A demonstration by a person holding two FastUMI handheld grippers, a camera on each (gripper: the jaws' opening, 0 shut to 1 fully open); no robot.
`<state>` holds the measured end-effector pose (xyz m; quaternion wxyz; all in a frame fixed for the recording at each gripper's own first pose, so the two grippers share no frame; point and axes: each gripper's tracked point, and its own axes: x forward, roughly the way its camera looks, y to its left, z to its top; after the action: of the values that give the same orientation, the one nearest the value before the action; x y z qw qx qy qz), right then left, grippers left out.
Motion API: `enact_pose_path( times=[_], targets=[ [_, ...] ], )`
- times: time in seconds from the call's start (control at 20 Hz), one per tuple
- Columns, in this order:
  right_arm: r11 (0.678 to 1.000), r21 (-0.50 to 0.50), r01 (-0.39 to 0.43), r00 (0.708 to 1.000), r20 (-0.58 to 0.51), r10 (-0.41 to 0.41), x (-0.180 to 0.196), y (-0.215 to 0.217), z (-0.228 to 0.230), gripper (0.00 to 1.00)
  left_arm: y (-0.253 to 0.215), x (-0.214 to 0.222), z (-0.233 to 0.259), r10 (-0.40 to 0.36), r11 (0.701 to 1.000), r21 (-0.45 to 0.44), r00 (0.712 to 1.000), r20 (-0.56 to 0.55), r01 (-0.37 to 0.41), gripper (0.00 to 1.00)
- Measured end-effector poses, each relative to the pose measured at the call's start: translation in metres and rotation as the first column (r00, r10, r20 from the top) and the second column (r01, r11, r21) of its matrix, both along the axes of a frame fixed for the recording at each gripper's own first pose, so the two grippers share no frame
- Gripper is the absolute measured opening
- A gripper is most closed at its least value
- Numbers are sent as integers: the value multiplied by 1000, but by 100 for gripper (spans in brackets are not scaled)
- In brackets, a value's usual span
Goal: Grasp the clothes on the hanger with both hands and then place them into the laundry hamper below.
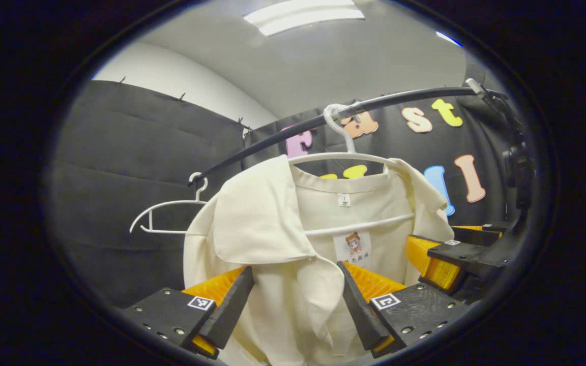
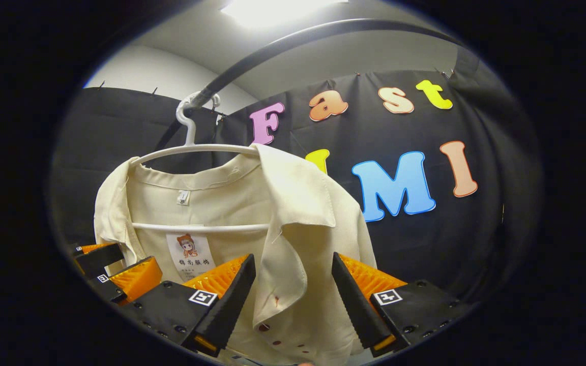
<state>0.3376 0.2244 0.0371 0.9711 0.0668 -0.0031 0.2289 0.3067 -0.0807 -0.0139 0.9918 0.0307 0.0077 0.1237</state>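
A cream shirt (image 1: 262, 218) hangs on a white hanger (image 1: 344, 157) hooked over a black rail (image 1: 283, 134). My left gripper (image 1: 295, 269) stands open, its fingers on either side of the shirt's front panel below the collar, not pressing it. Farther right, the right gripper (image 1: 435, 254) sits at the shirt's other side. In the right gripper view the same shirt (image 2: 298, 203) hangs from the hanger (image 2: 196, 149) on the rail (image 2: 272, 46). My right gripper (image 2: 293, 259) is open, straddling the buttoned front edge. The left gripper (image 2: 115, 272) shows at the lower left.
An empty white hanger (image 1: 171, 216) hangs on the rail to the left of the shirt. Black cloth walls close the booth behind and to the sides. A rail clamp (image 1: 519, 168) stands at the right end.
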Motion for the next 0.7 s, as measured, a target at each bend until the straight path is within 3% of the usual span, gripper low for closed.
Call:
enact_pose_path(
  times=[0.25, 0.35, 0.4, 0.5, 0.55, 0.6, 0.65, 0.7],
  targets=[
    [1000, 15, 5, 1000, -27, -4, 14, 9, -8, 96, 1, 14, -2, 28, 999, 19, 1000, -4, -28, 96],
    [1000, 9, 7, 999, -31, -7, 20, 11, -8, 94, 1, 16, -4, 36, 999, 21, 999, -12, -35, 89],
    [1000, 2, 7, 999, -37, -7, 22, 13, -9, 92, 3, 16, -4, 48, 999, 20, 999, -14, -47, 80],
    [1000, -21, 22, 999, -43, -22, 28, 14, -15, 65, 3, 18, -7, 59, 998, 1, 998, -23, -59, 57],
    [999, -33, 39, 999, -36, -40, 31, 8, -14, 43, 6, 18, -7, 71, 997, -8, 997, -22, -72, 50],
    [997, -42, 58, 998, -30, -59, 34, 2, -14, 34, 9, 17, -8, 86, 996, -16, 996, -19, -87, 42],
    [998, -32, 57, 998, -29, -58, 36, 2, -13, 8, 11, 16, -8, 93, 995, -23, 996, -19, -93, 33],
    [1000, -26, 16, 999, -40, -17, 33, 8, -15, 6, 10, 19, -10, 74, 996, -39, 997, -21, -75, 25]
  ],
)
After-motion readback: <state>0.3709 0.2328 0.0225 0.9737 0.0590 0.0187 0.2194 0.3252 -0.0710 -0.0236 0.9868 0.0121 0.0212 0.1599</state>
